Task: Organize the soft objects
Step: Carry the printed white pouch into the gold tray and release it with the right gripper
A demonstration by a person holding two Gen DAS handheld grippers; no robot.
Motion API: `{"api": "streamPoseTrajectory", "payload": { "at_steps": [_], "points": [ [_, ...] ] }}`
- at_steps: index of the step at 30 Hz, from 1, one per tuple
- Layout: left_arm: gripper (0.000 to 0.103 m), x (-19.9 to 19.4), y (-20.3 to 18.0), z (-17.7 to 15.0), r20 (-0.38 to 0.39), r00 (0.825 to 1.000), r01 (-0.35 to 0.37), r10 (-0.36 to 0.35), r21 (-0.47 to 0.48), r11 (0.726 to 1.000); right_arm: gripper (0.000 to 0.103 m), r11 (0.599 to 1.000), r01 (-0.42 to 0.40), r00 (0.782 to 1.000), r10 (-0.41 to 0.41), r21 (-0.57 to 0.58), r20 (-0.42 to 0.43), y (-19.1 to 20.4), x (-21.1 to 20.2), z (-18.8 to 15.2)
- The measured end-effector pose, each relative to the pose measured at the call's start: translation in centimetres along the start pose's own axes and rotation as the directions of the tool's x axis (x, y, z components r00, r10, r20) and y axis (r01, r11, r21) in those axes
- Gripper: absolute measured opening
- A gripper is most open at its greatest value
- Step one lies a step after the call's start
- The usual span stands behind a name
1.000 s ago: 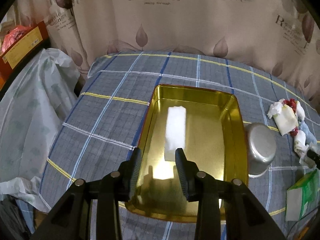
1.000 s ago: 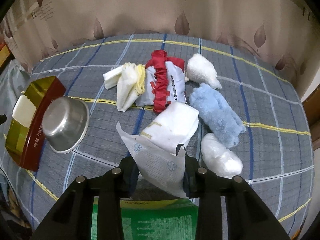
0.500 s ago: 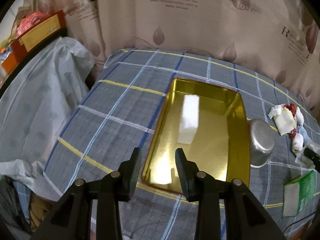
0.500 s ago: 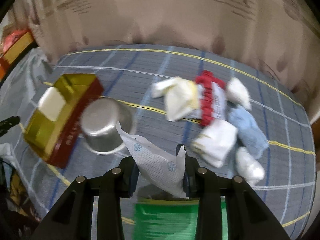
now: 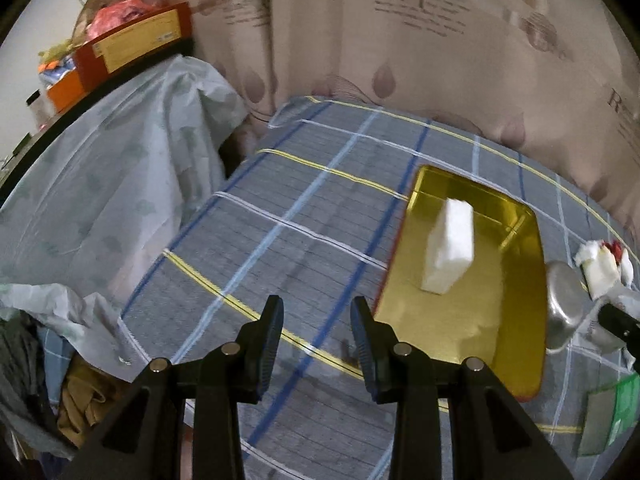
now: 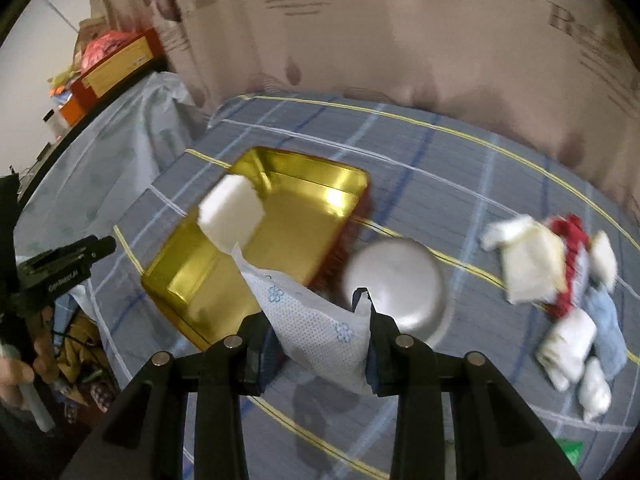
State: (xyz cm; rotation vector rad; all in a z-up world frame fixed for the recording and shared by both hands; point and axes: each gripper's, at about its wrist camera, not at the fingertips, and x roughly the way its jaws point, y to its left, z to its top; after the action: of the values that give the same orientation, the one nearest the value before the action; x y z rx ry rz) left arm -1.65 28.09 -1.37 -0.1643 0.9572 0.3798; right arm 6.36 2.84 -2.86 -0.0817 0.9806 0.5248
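My right gripper (image 6: 316,320) is shut on a white packet with blue flower dots (image 6: 320,332), held above the cloth between the gold tray (image 6: 304,220) and an upturned steel bowl (image 6: 396,280). A white foam block (image 6: 230,210) lies in the tray. The pile of soft things (image 6: 536,264), white, red and light blue, lies to the right. My left gripper (image 5: 316,320) is open and empty over the checked cloth, left of the tray (image 5: 460,320) and its block (image 5: 450,256).
The bed's checked cloth (image 5: 300,220) ends at the left beside a pale plastic sheet (image 5: 100,200). A green packet (image 5: 612,412) lies near the front right. A curtain (image 5: 440,60) hangs behind. A person's hand (image 6: 24,360) holds the left gripper.
My right gripper has carried the dotted packet left, from the soft pile to beside the tray. My left gripper has drawn back to the left off the tray.
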Motion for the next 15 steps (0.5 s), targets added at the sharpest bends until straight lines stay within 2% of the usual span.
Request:
{"api": "streamPoseTrajectory", "payload": {
  "at_steps": [6, 10, 15],
  "points": [
    [0.035, 0.5, 2.4, 0.5, -0.006, 1.000, -0.027, 0.027, -0.058, 0.998, 0.034, 0.999, -0.008, 1.000, 0.007, -0.038, -0.016, 2.9, 3.9, 3.4],
    [0.035, 0.4, 3.2, 0.7, -0.007, 1.000, -0.006, 0.005, -0.084, 0.996, 0.036, 0.999, 0.013, 0.999, -0.014, -0.039, -0.042, 3.5, 6.4, 5.1],
    [0.035, 0.7, 3.5, 0.7, -0.011, 1.000, -0.019, 0.018, -0.090, 0.996, 0.036, 0.997, 0.050, 0.997, -0.053, -0.055, -0.050, 4.3, 9.6, 7.2]
  ]
}}
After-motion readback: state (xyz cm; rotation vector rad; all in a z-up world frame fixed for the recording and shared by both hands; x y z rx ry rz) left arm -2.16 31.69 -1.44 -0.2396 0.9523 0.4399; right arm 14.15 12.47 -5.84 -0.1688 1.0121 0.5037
